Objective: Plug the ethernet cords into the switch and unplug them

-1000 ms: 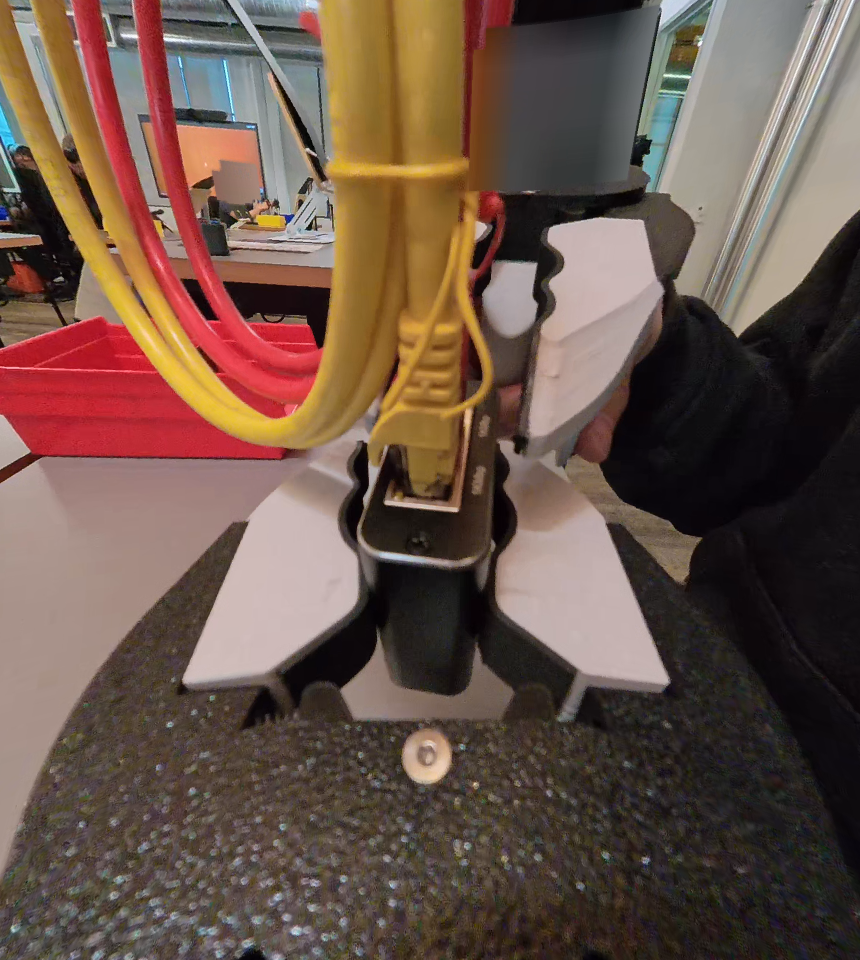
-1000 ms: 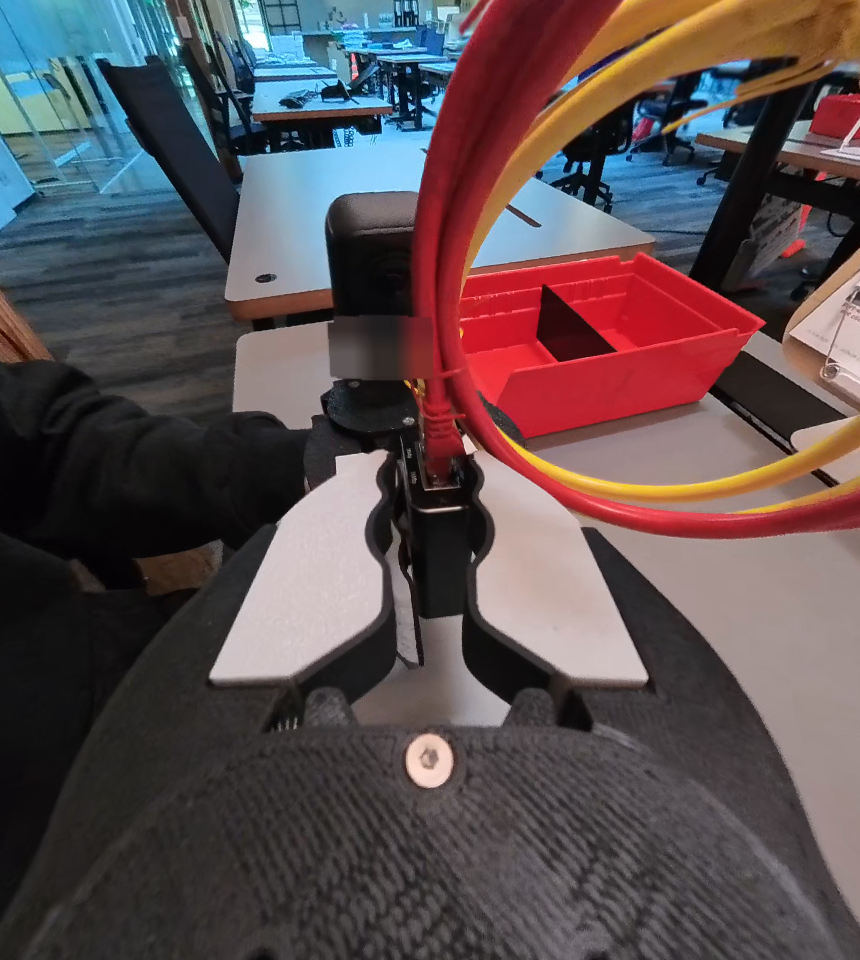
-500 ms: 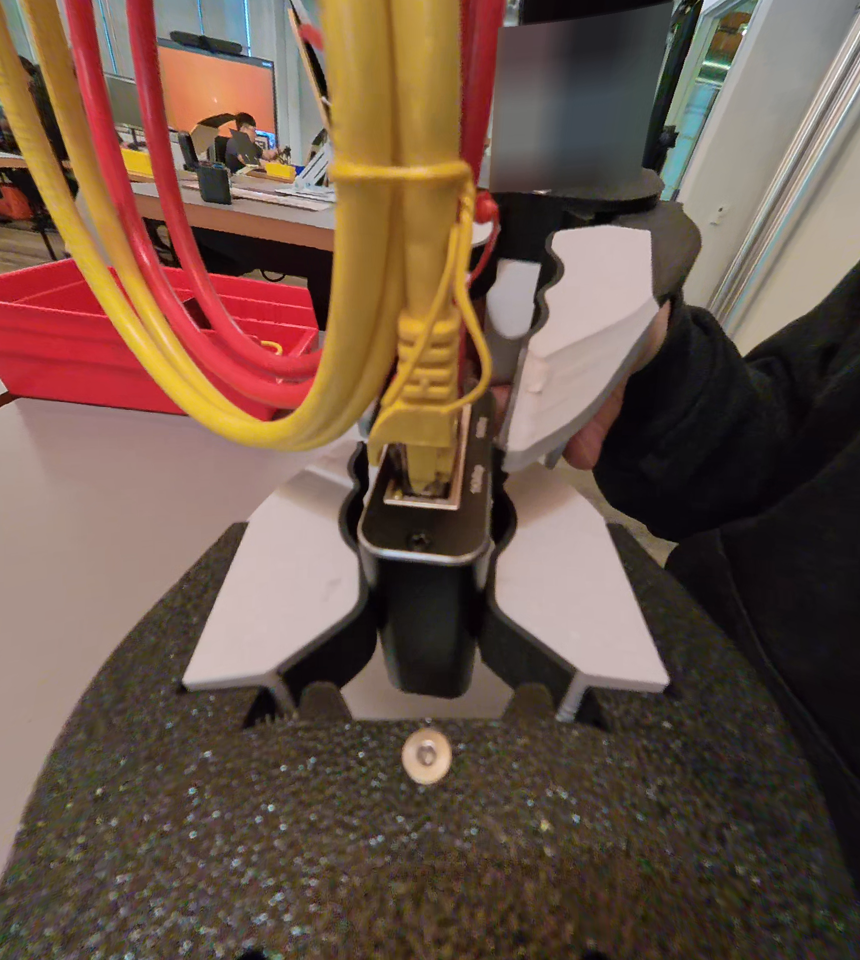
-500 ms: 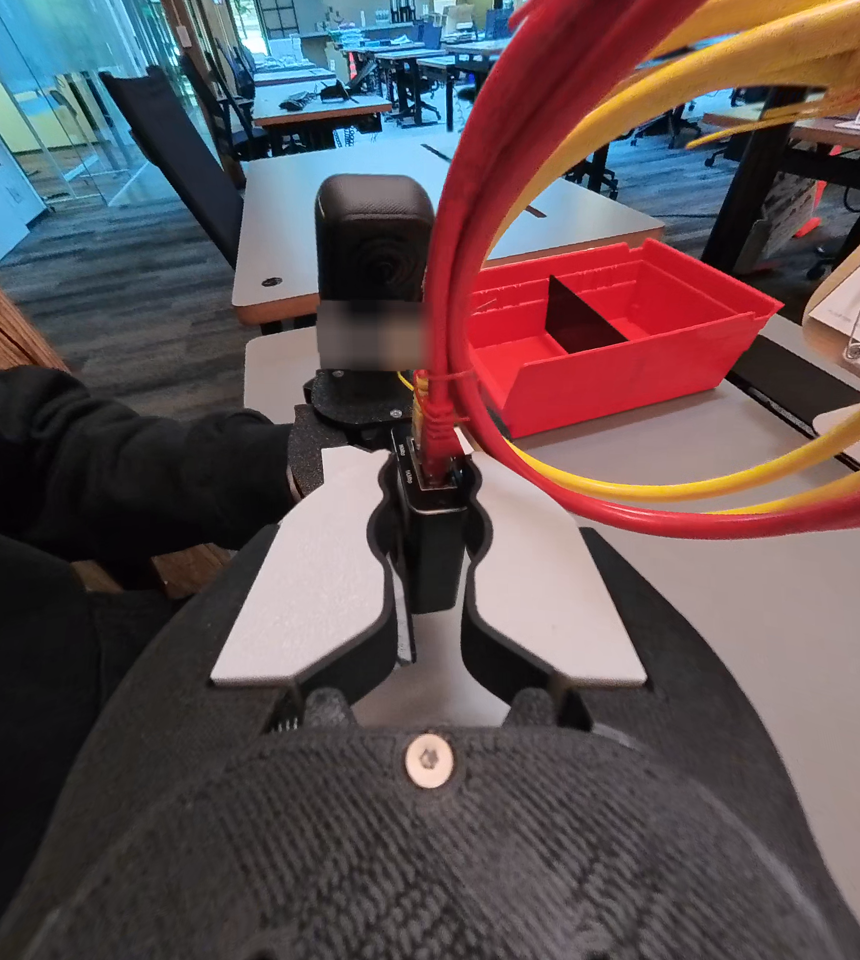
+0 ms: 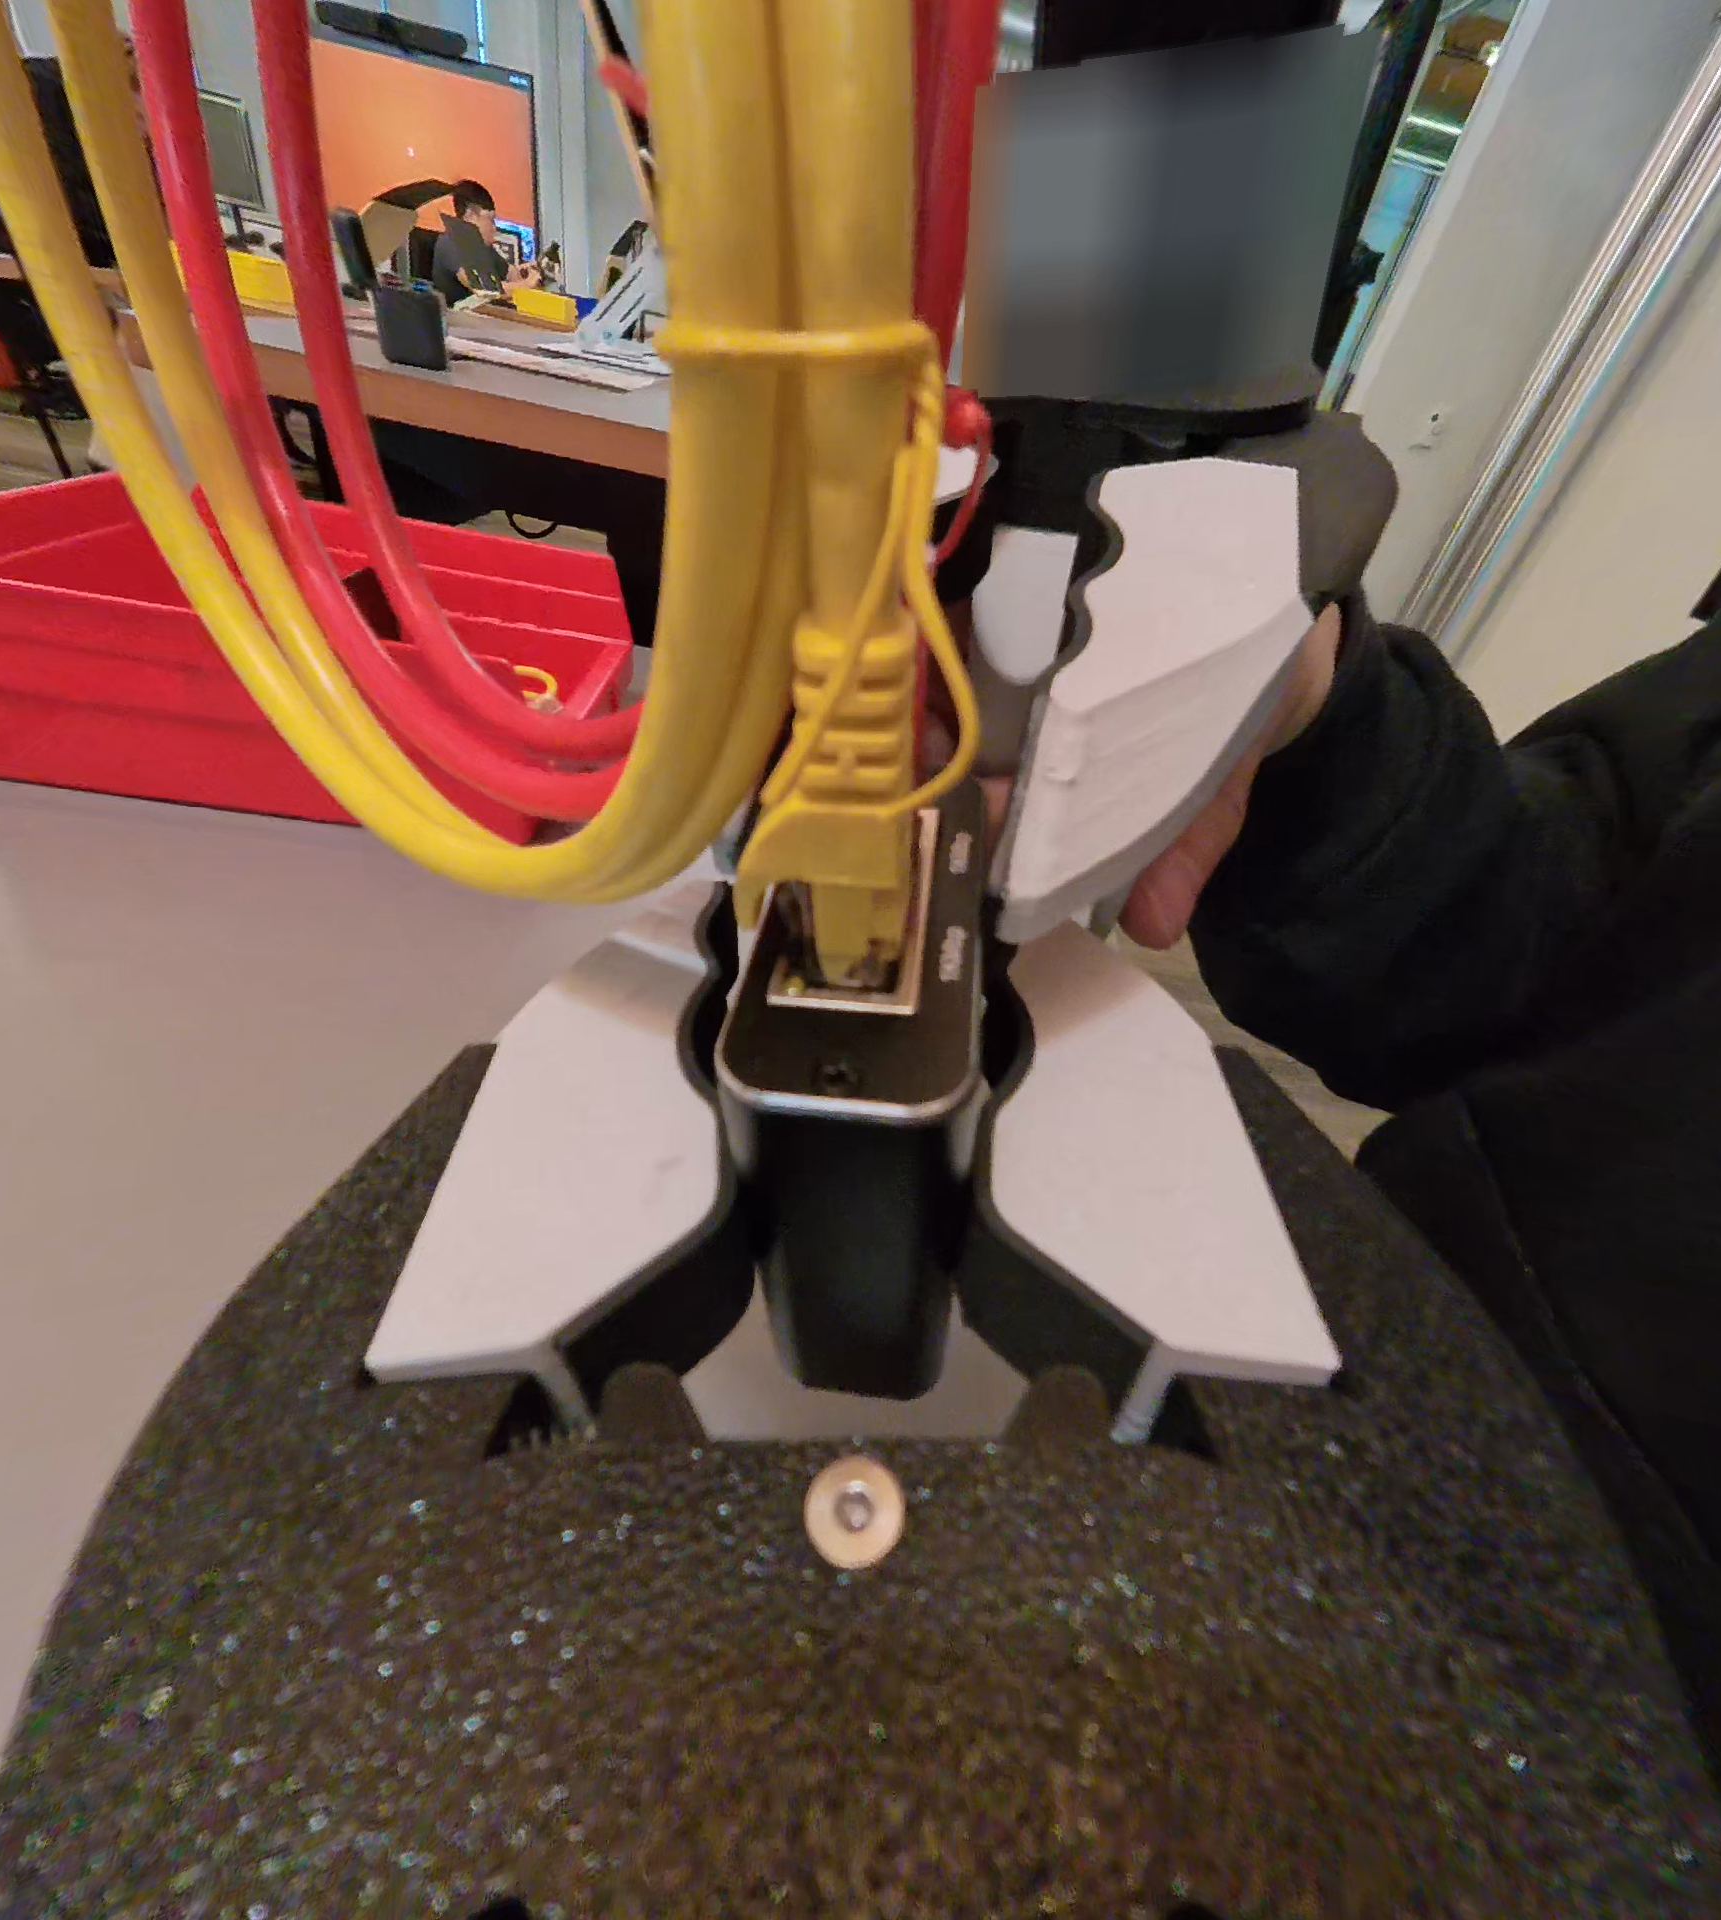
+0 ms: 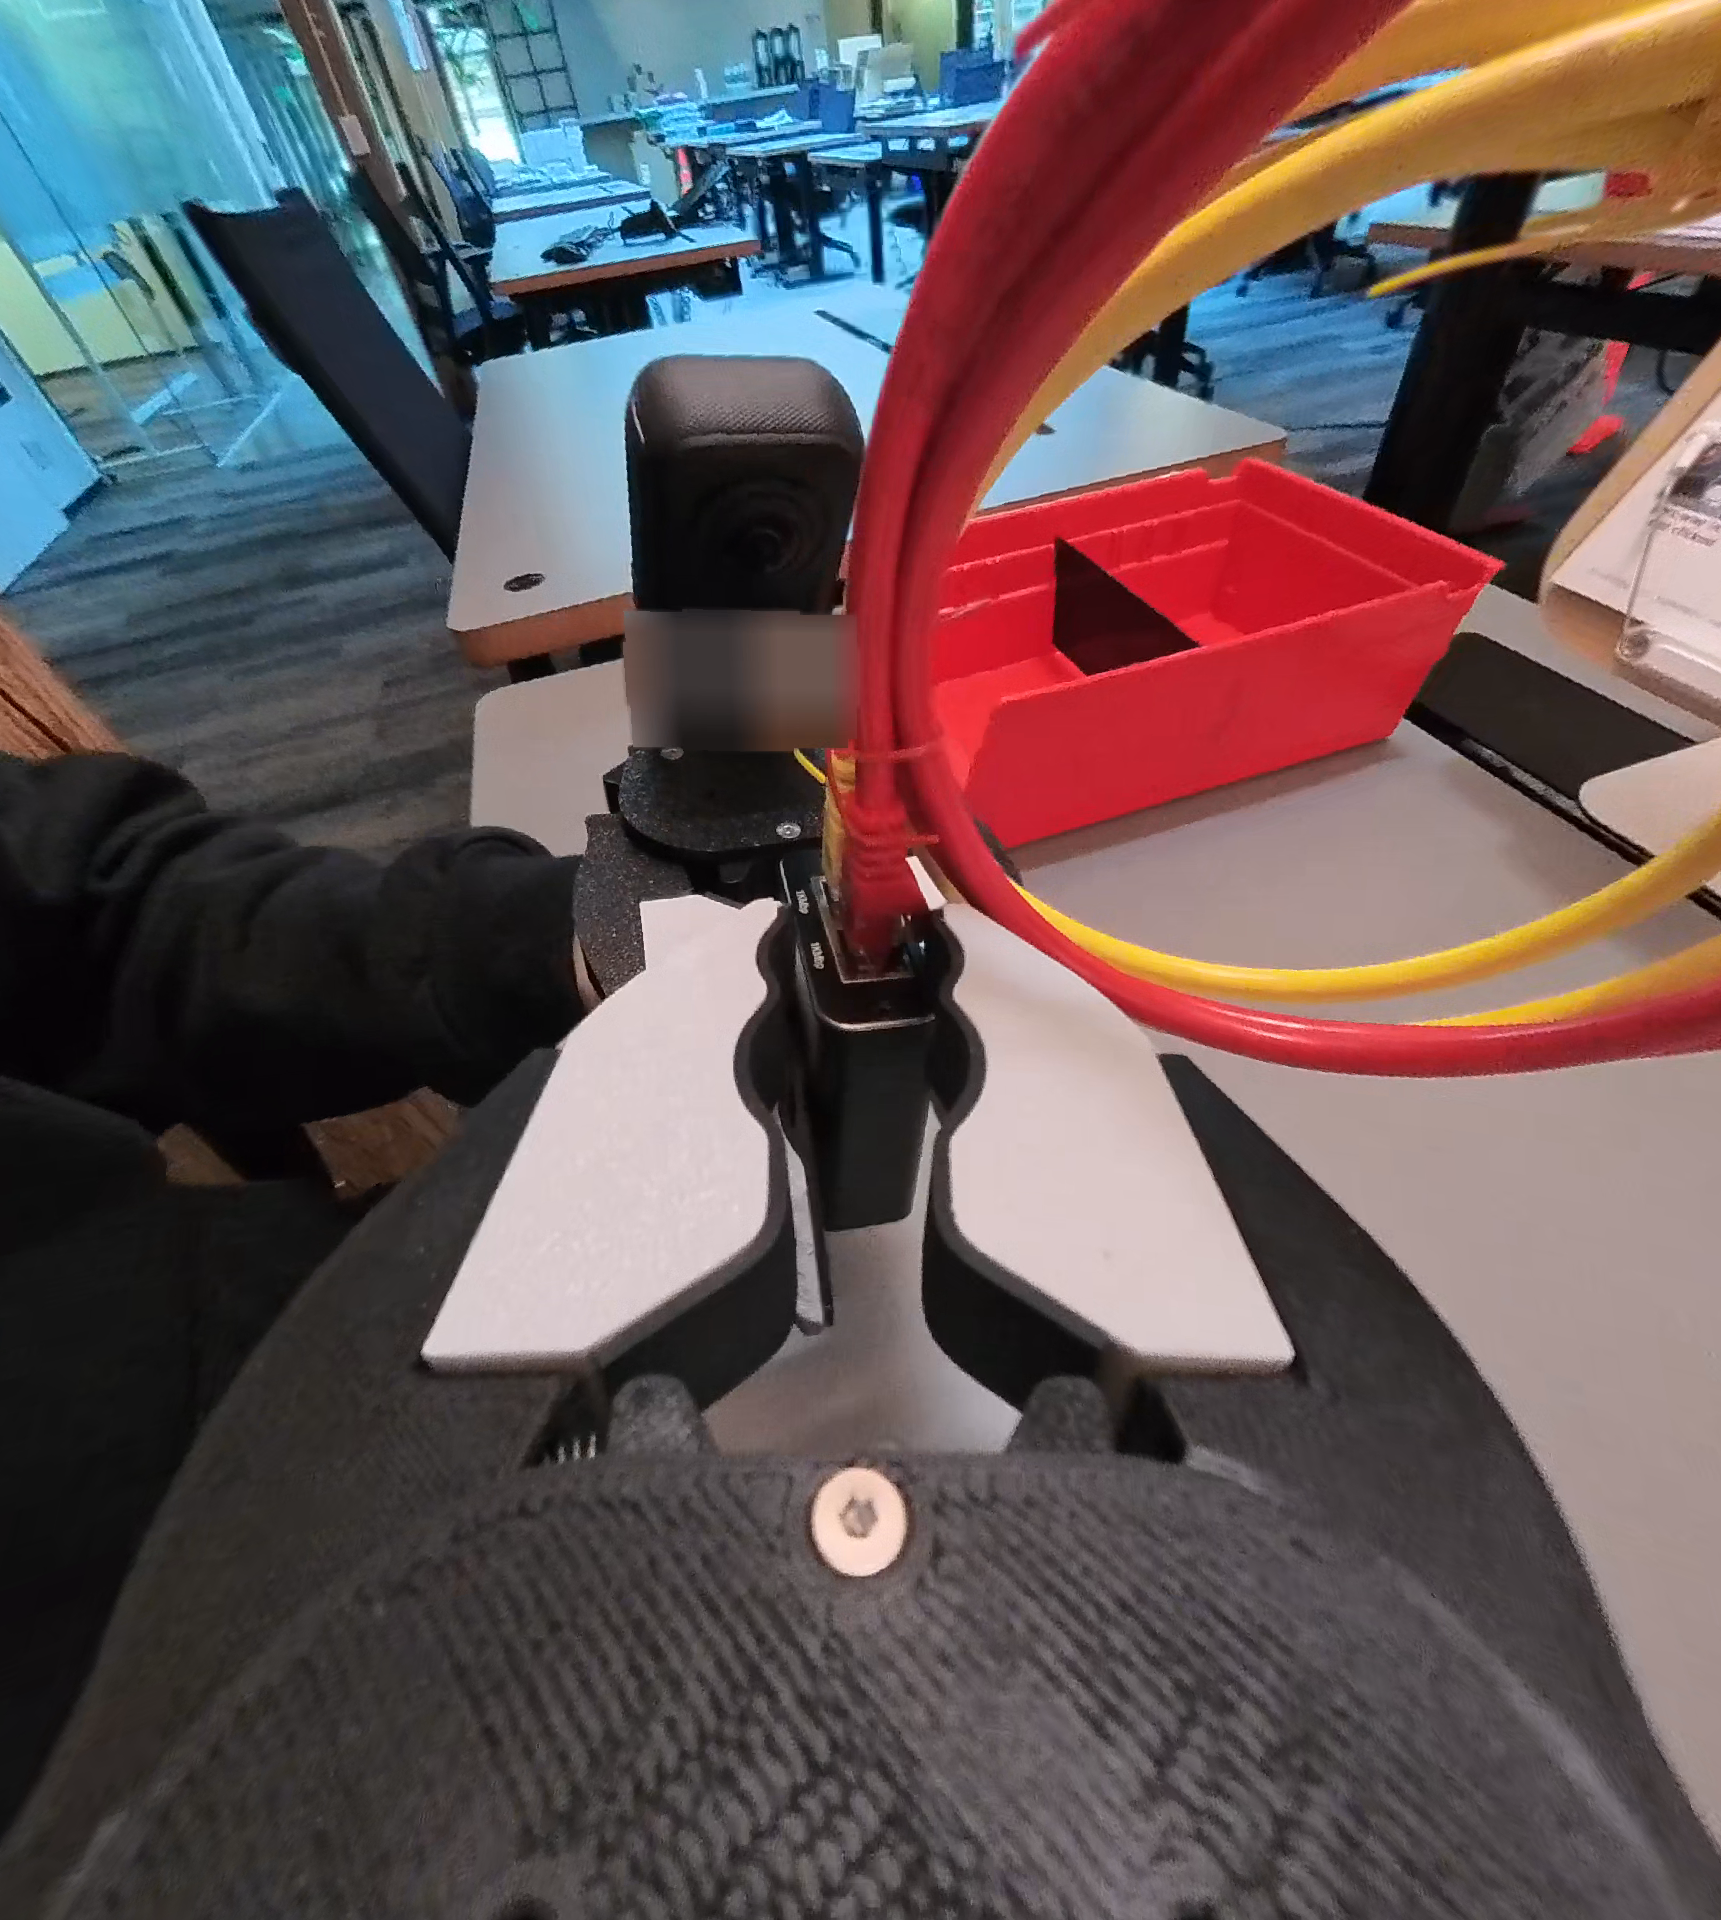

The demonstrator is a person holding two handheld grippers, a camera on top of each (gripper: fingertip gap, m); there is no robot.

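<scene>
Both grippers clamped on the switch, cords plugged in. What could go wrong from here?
1. Both the left gripper and right gripper pinch the switch, so neither is free to pull the yellow plug or red plug; releasing one may let the switch twist.
2. The looped, tied cords could snag a gripper or tug the switch.

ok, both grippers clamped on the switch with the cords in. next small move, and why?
Probably free the right gripper and re-grip the red plug. Both grippers pinch the switch while the yellow plug and red plug sit seated, so nothing can pull them.
</scene>
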